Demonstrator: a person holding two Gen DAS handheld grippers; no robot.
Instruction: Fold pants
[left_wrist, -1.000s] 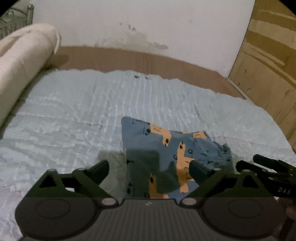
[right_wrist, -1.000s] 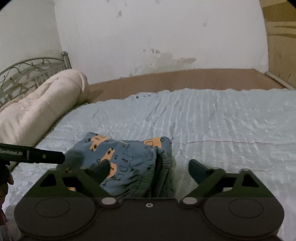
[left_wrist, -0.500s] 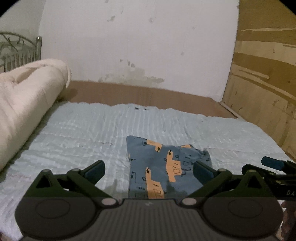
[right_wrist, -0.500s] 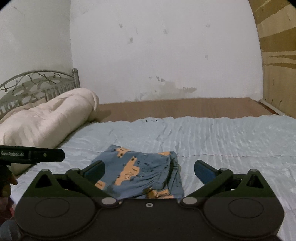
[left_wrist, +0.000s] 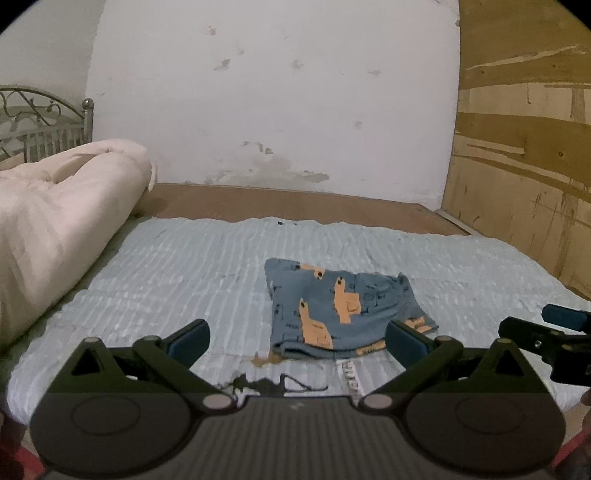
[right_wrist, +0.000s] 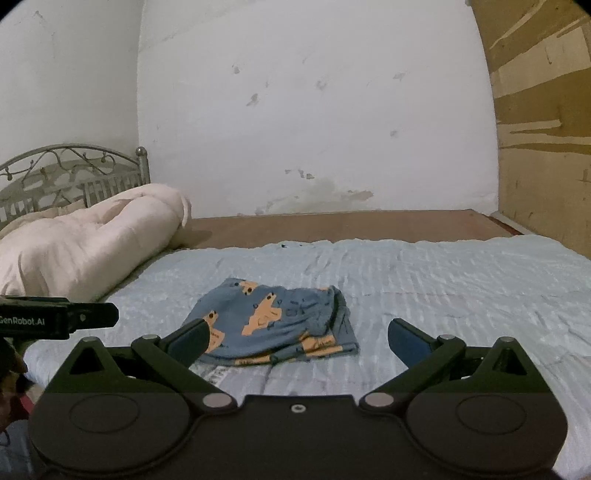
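The left gripper, a black two-finger tool with blue pads, is standing wide open and gripping nothing; its fingers are hovering over the near part of the bed, with bare sheet showing between them. The right gripper, of the same make, is likewise spread as wide as it goes, empty, its pads touching no cloth. In the right wrist view the left gripper's black body is showing at the left edge, and in the left wrist view the right gripper's finger is showing at the far right.

The folded blue pants with orange car prints are lying flat on the pale blue ribbed bedsheet, near the middle of the bed and just beyond both sets of fingertips, apart from them. The folded bundle's near edge is lying parallel to the bed's front edge.

Open sheet is lying on every side of the pants. A rolled cream quilt is lying along the left side, before a metal headboard. A brown wooden bed frame is running along the white wall, and a plywood panel is standing at the right.
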